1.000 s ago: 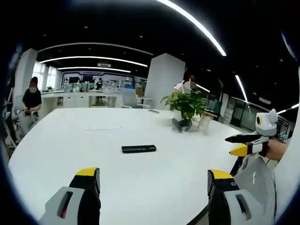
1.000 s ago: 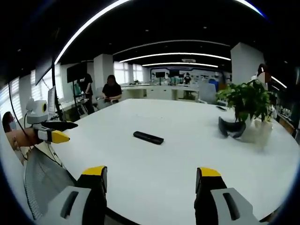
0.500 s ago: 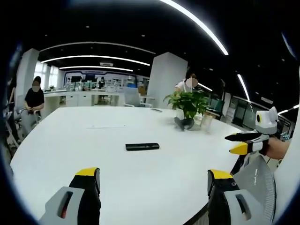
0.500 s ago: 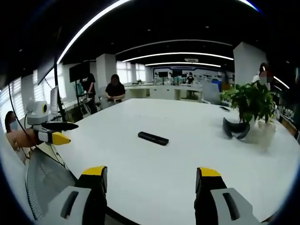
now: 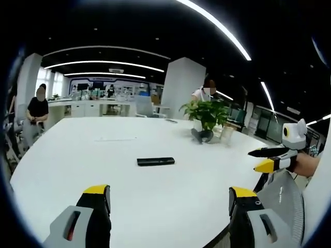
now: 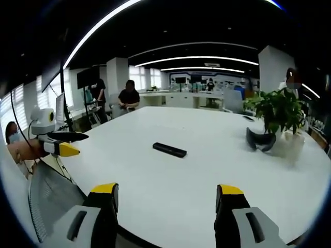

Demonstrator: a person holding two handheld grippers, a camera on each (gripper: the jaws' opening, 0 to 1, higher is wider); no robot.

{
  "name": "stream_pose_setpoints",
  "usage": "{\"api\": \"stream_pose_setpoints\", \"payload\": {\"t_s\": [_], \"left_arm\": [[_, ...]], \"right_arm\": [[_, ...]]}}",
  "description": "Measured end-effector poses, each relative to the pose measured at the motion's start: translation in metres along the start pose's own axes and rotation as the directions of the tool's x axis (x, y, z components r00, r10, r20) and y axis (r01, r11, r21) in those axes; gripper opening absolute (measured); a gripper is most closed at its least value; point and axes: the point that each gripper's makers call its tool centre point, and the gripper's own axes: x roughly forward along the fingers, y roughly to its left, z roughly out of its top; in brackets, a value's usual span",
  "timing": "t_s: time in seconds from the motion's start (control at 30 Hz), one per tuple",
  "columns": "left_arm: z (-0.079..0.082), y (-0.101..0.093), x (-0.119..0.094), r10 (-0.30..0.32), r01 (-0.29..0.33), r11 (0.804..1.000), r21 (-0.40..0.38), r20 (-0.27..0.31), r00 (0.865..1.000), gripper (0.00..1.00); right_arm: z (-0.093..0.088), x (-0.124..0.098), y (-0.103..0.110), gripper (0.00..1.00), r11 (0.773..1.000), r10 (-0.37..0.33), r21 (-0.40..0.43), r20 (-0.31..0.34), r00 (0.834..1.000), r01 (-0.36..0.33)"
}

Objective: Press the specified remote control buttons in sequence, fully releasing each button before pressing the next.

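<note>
A black remote control (image 5: 155, 161) lies flat in the middle of the big white table (image 5: 77, 155); the right gripper view has the remote (image 6: 169, 150) a little left of centre. My left gripper (image 5: 168, 199) hangs open over the near table edge, well short of the remote, nothing between its jaws. My right gripper (image 6: 166, 199) is open too, just as far back. The right gripper (image 5: 269, 157) enters the left gripper view at the right, and the left gripper (image 6: 62, 143) enters the right gripper view at the left; both are held off the table's side.
A potted green plant (image 5: 207, 116) and a dark headset-like object (image 6: 260, 140) stand at the table's far right. A mesh chair back (image 6: 49, 196) sits below the table edge. People sit at desks in the background (image 6: 128, 97).
Both views have shifted only slightly with the hands. The remote lies where it was, and both grippers stay open and away from it.
</note>
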Motion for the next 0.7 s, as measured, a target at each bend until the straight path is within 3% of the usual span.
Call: {"api": "stream_pose_setpoints", "payload": {"t_s": [0.33,0.53,0.7], "left_arm": [[-0.001,-0.004,0.016,-0.037,0.037,0.999,0.009,-0.025,0.999,0.98],[-0.012,-0.004,0.036,-0.077,0.085,0.995,0.055,-0.133,0.988,0.96],[-0.020,0.001,0.055,-0.085,0.099,0.993,0.070,-0.188,0.979,0.95]], "right_arm": [[-0.004,-0.006,-0.007,0.75,0.999,-0.031,0.019,-0.007,0.999,0.032],[-0.007,-0.007,-0.008,0.74,0.998,-0.046,0.034,-0.013,0.999,0.046],[-0.013,-0.008,-0.008,0.73,0.997,-0.055,0.047,-0.029,0.998,0.057]]}}
